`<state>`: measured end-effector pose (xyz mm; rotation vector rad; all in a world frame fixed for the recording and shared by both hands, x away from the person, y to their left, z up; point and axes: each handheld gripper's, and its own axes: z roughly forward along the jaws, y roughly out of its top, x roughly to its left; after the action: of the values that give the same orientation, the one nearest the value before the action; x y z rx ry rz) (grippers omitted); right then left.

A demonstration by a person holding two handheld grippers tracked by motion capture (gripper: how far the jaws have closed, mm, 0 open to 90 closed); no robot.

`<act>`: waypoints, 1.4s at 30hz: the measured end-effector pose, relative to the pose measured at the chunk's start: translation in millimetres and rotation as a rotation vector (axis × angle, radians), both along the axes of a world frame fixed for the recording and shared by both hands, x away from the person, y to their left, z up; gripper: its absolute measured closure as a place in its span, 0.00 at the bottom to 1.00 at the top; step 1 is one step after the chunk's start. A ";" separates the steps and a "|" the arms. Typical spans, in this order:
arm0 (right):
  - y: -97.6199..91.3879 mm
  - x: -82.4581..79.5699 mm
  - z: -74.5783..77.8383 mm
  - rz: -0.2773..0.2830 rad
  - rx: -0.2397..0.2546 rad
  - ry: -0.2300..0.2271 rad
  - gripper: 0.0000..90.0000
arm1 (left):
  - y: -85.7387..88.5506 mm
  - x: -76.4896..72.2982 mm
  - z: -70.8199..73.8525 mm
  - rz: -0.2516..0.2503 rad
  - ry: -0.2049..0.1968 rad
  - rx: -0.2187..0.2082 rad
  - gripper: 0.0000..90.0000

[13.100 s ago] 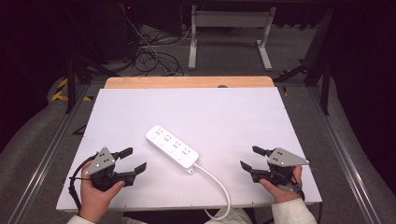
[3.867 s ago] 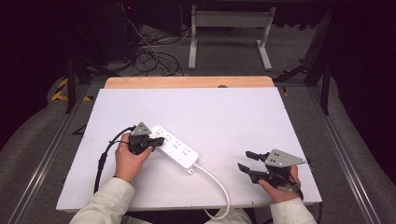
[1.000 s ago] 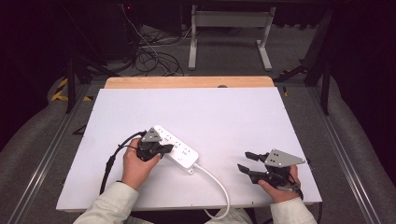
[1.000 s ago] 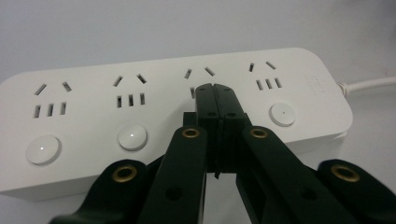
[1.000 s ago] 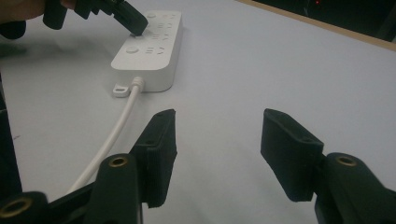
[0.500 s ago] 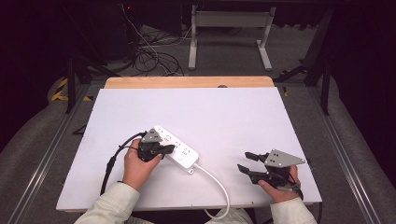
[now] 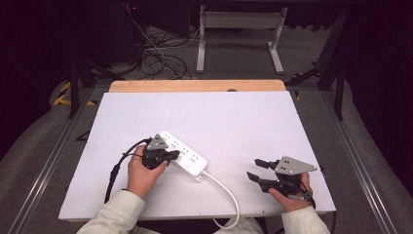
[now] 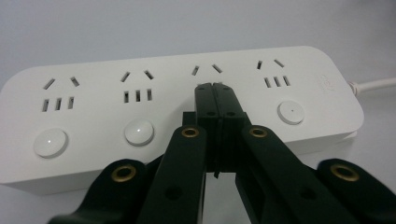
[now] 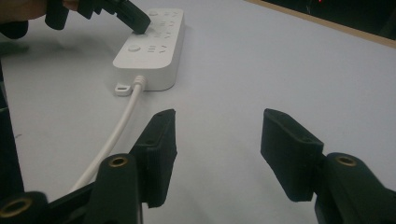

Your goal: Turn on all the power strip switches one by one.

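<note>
A white power strip (image 7: 191,160) with several sockets and round buttons lies at a slant on the white table (image 7: 243,122). Its white cord (image 7: 225,189) runs to the front edge. My left gripper (image 7: 172,156) is shut, its joined tips resting on the strip's top. In the left gripper view those tips (image 8: 215,91) touch the power strip (image 8: 93,116) between two buttons, where the third button's spot is hidden. The right gripper (image 7: 253,168) stands open at the front right, nothing between its jaws. The right gripper view shows the open right gripper (image 9: 215,135), the power strip (image 9: 161,51) and the left gripper (image 9: 139,24).
A black cable (image 7: 119,165) loops from the left gripper toward the table's front left. A small white tab (image 9: 122,87) lies by the cord's exit. The wooden far edge (image 7: 195,86) borders dark floor with tangled wires (image 7: 160,63) and a metal stand (image 7: 238,29).
Since the earliest frame the left gripper has moved from the front left onto the power strip and shut. Over the last second nothing has moved.
</note>
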<state>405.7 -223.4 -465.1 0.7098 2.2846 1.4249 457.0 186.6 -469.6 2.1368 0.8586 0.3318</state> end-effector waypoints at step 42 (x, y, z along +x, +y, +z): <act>-1.2 -0.6 0.6 -0.004 0.004 -0.003 0.51 | -11.3 -17.6 34.3 -0.047 -0.026 -0.094 1.00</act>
<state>405.2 -224.6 -464.5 0.7126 2.2780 1.4282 439.4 175.3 -435.3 2.0582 0.7926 0.2887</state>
